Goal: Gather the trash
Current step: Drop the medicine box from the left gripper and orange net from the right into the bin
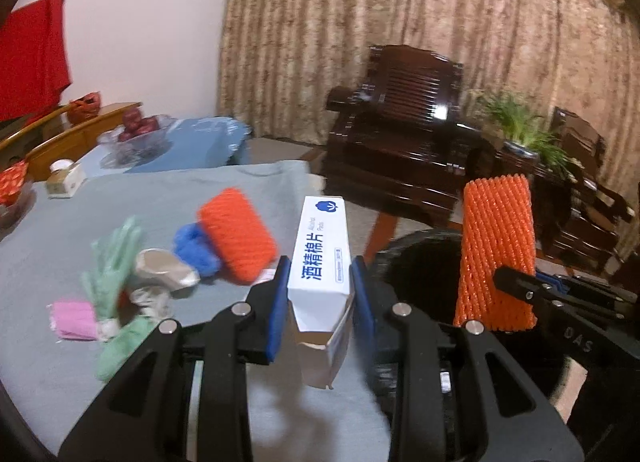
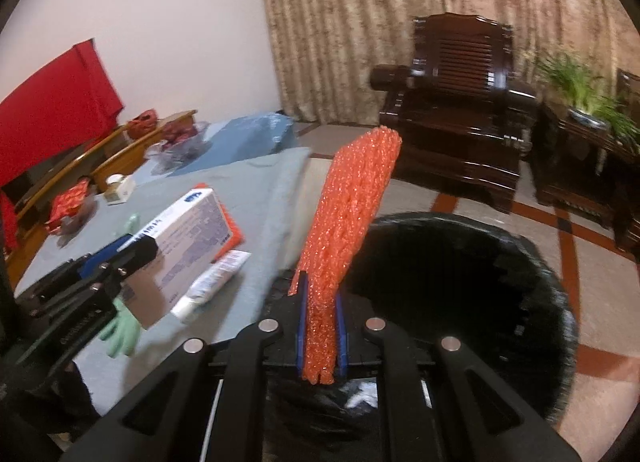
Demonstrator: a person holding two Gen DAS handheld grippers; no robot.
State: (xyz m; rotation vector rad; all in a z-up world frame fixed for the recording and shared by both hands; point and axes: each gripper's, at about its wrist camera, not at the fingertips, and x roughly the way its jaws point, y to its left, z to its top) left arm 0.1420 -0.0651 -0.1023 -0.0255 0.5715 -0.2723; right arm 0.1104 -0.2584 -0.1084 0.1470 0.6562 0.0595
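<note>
I have both claws loaded and I am at the drop-off step. My left claw (image 1: 320,294) is clamped on the white alcohol-pad box (image 1: 320,258), its blue pads pressing the box's two long sides, and the box hangs above the right edge of the worktop (image 1: 168,198), just short of the black bin (image 2: 460,282). My right claw (image 2: 322,326) is squeezed nearly closed on an orange foam net (image 2: 352,214), pinched at its lower end so that the rest stands up and leans over the bin's near rim. More trash lies on the worktop near that edge: a second orange net (image 1: 238,234), a blue net (image 1: 196,248), a green glove (image 1: 114,266), crumpled foil (image 1: 164,268), a pink piece (image 1: 74,318) and a tube (image 2: 212,282). Next, I judge, the right claw should ease forward until the net is fully over the bin's mouth, then open; the left follows across the edge with the box.
</note>
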